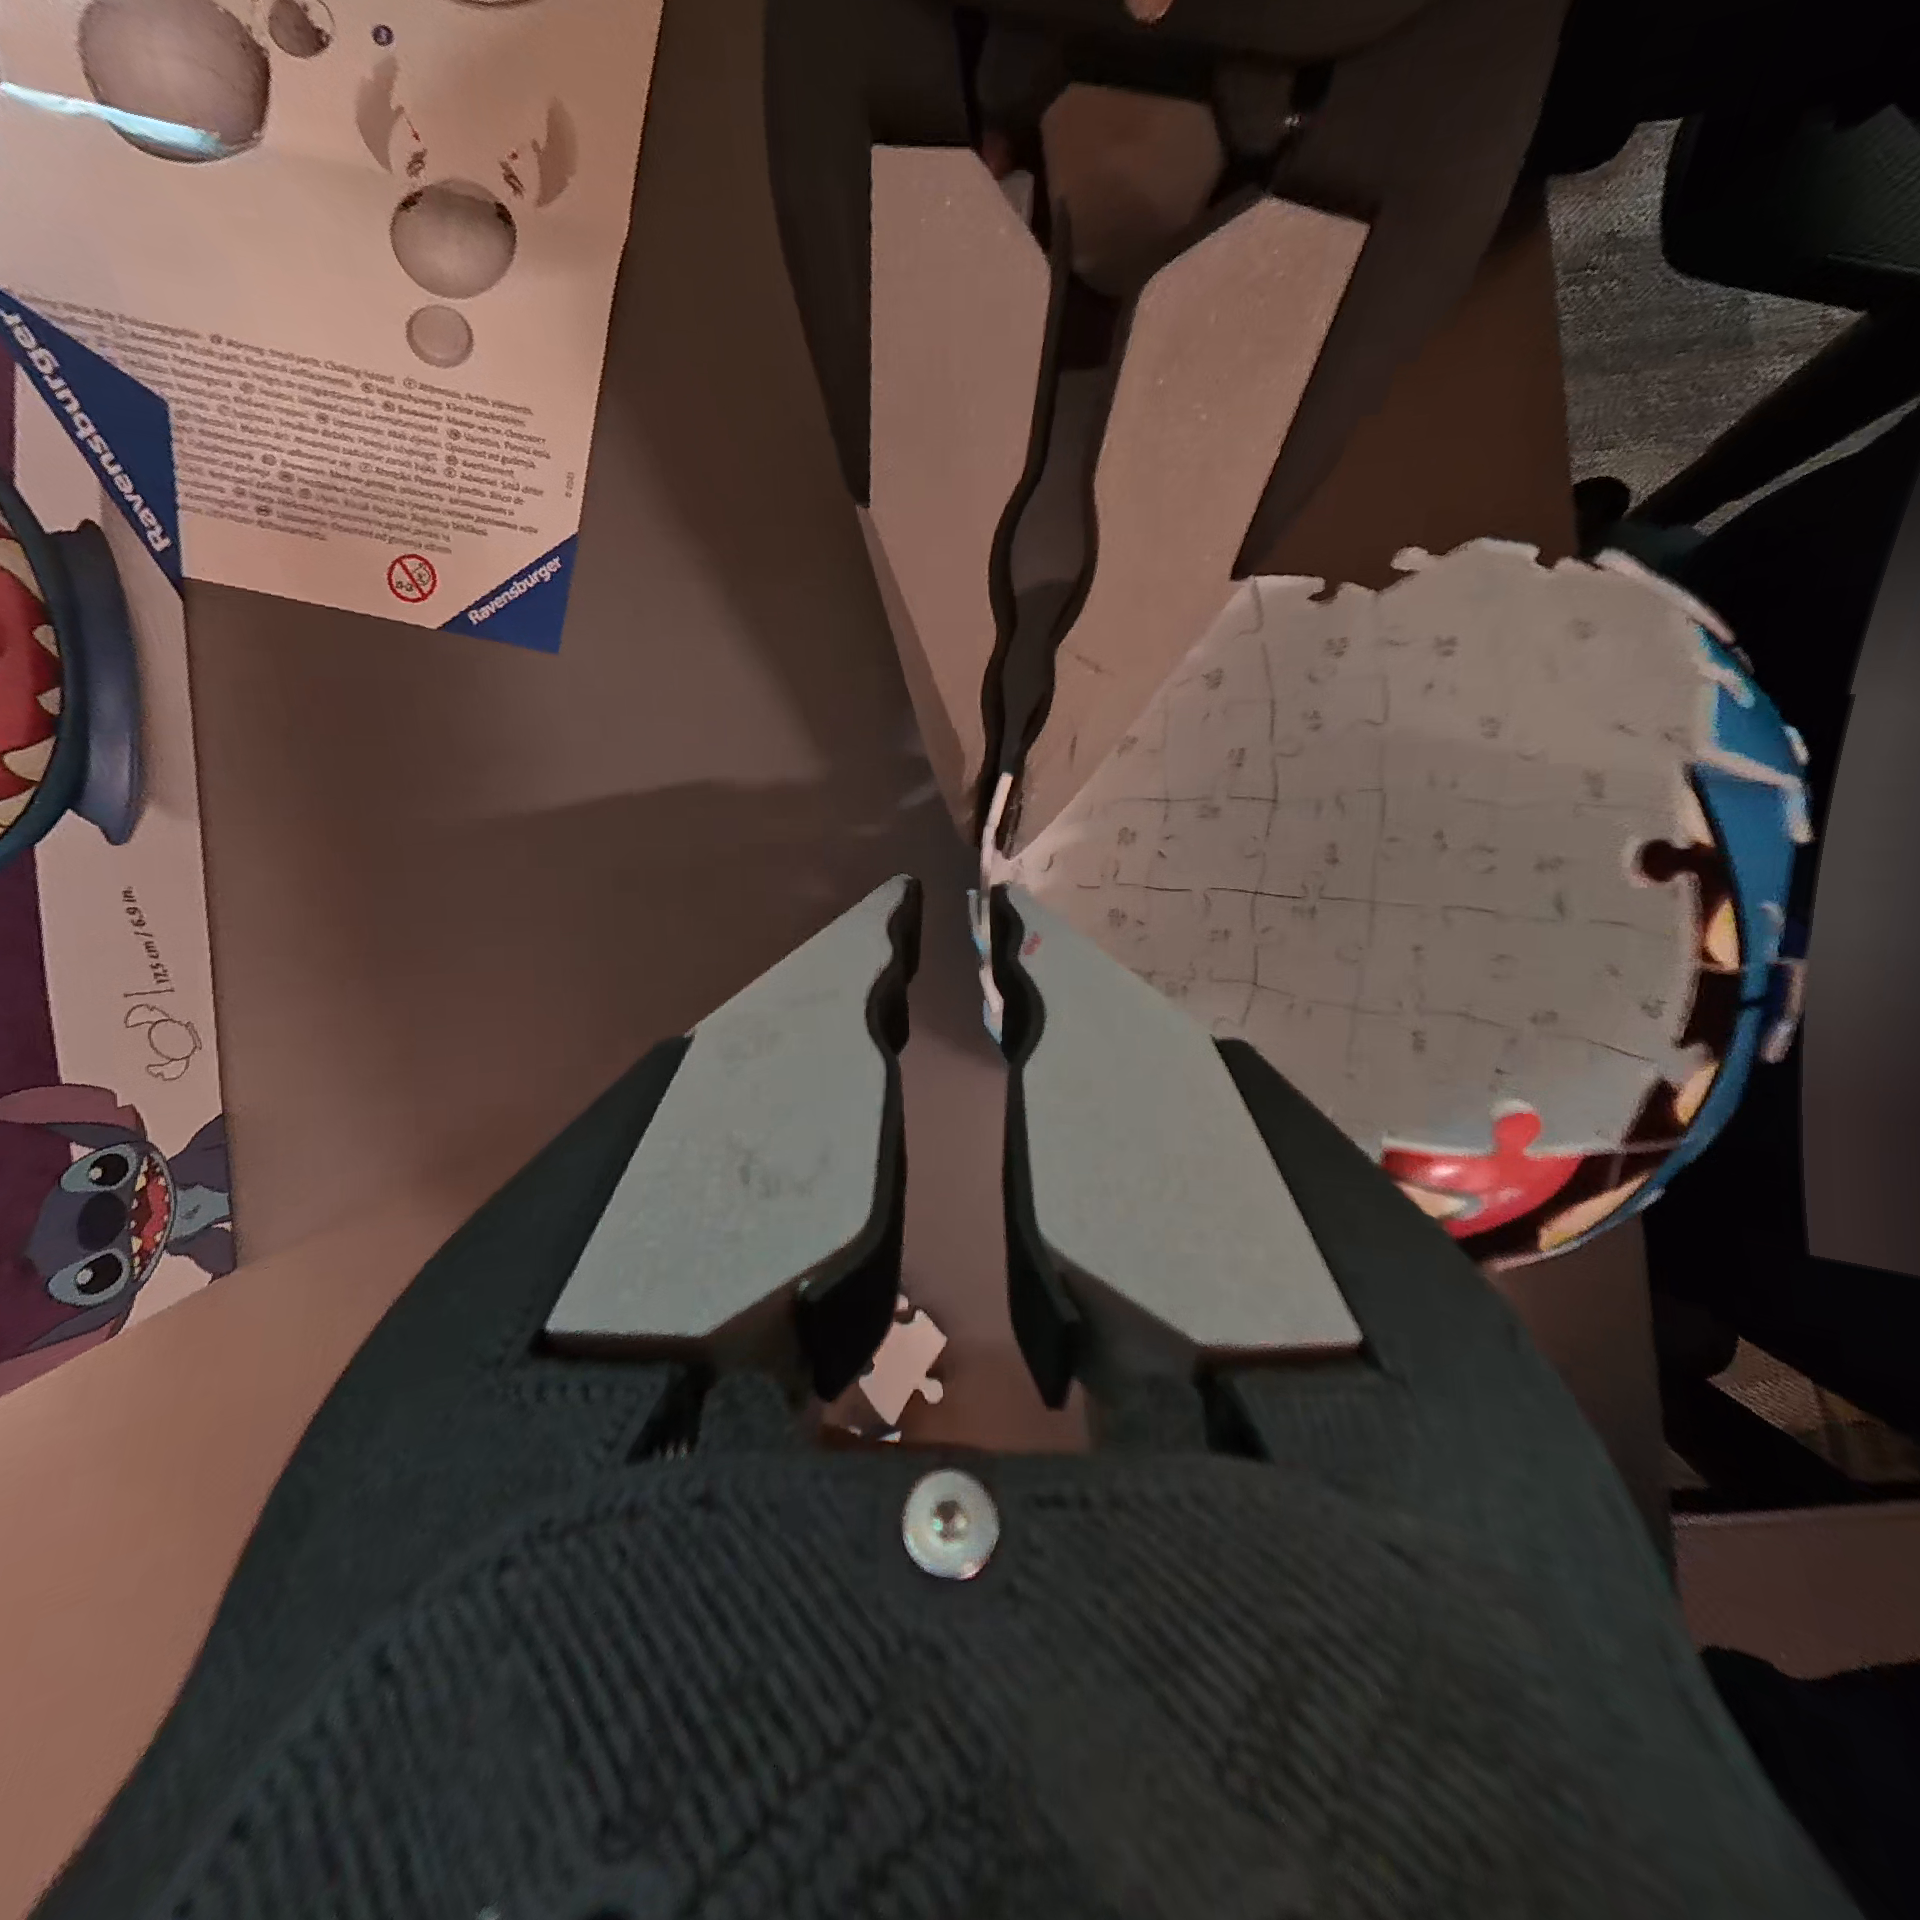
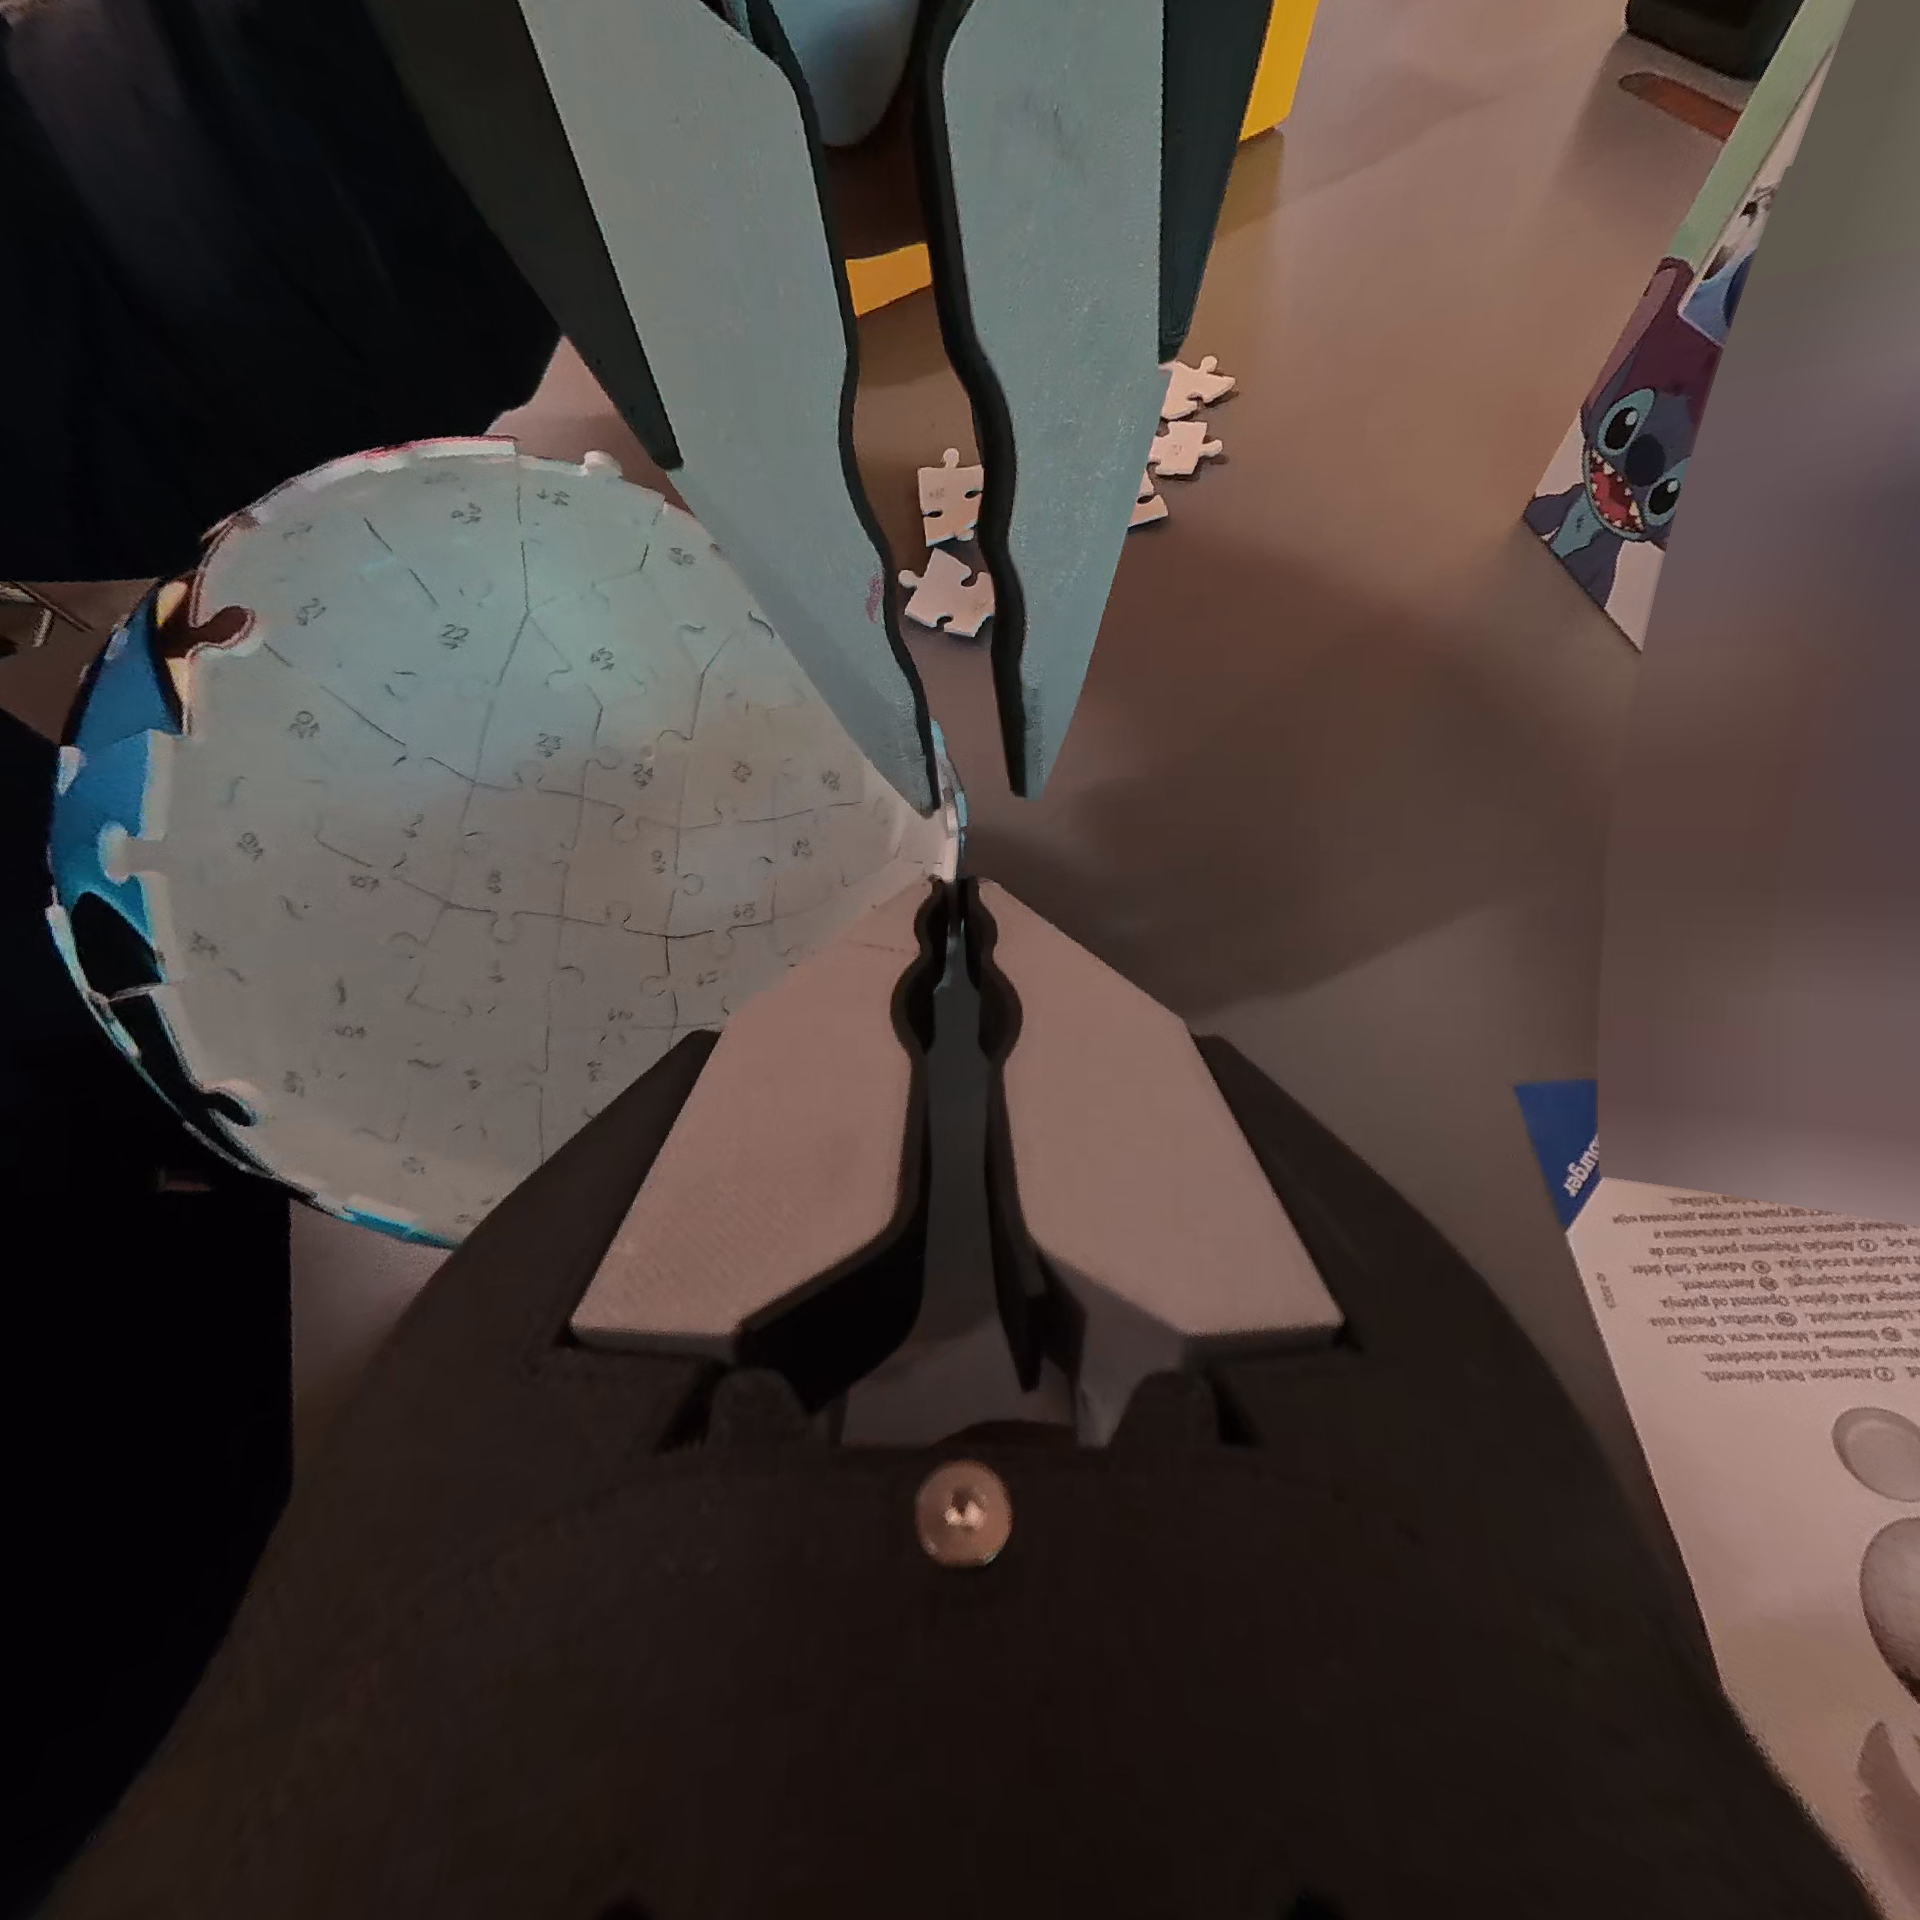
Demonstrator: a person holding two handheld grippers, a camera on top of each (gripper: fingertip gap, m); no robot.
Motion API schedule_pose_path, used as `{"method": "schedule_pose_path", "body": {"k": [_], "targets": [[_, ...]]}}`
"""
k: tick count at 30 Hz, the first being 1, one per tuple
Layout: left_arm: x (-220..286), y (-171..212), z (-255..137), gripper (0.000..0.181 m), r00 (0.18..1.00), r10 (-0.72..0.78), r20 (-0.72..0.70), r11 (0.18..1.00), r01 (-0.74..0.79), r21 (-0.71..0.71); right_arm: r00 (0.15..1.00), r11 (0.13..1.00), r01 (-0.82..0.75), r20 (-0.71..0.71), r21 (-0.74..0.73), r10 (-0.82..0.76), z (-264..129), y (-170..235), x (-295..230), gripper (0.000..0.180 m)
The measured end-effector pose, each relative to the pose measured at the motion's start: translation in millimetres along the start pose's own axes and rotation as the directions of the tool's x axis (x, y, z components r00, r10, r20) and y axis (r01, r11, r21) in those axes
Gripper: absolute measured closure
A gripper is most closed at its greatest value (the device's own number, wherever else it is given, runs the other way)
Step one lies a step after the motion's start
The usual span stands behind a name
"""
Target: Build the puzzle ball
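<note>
A brown tabletop (image 1: 540, 935) carries a half-built puzzle ball (image 1: 1382, 894), an open bowl-shaped shell lying on its side near the tabletop's edge. Its pale inner face, marked with small printed numbers, faces both cameras; its outer face shows blue, red and dark picture areas. Judging by the shape, roughly half the sphere is assembled, and the jagged rim of knobs and notches awaits more pieces.

Beside it lie a picture box (image 2: 1621, 436) with a blue cartoon creature and an instruction sheet (image 1: 343, 312).

The right gripper (image 2: 958, 896) has its fingers pressed together on the shell's rim, seemingly clamping the edge or a piece being fitted there. The left gripper (image 1: 954, 914) meets the same rim from the opposite side, its fingers slightly apart, one touching the edge; it grips nothing clearly.

Several loose pieces (image 2: 951, 551) lie white side up on the tabletop, well apart from the ball, not yet joined.
</note>
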State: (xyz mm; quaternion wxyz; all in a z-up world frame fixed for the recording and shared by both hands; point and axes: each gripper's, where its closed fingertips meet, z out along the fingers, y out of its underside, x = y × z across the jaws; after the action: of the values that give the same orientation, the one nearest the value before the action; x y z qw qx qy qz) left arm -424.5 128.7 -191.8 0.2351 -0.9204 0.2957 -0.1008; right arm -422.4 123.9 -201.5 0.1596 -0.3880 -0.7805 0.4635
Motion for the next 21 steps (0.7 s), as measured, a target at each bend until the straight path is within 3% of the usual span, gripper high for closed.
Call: {"method": "schedule_pose_path", "body": {"k": [12, 21], "targets": [[3, -8, -18, 0.165, 1.000, 0.002, 0.009, 0.999, -0.003, 0.053, 1.000, 1.000, -0.005, -0.019, -0.004, 0.005, 0, 0, 2, 0.180], [3, 8, 1, 0.164, 1.000, 0.007, 0.021, 0.997, -0.005, -0.077, 0.999, 1.000, 0.001, -0.032, 0.001, -0.001, 1, -1, 3, 0.180]]}}
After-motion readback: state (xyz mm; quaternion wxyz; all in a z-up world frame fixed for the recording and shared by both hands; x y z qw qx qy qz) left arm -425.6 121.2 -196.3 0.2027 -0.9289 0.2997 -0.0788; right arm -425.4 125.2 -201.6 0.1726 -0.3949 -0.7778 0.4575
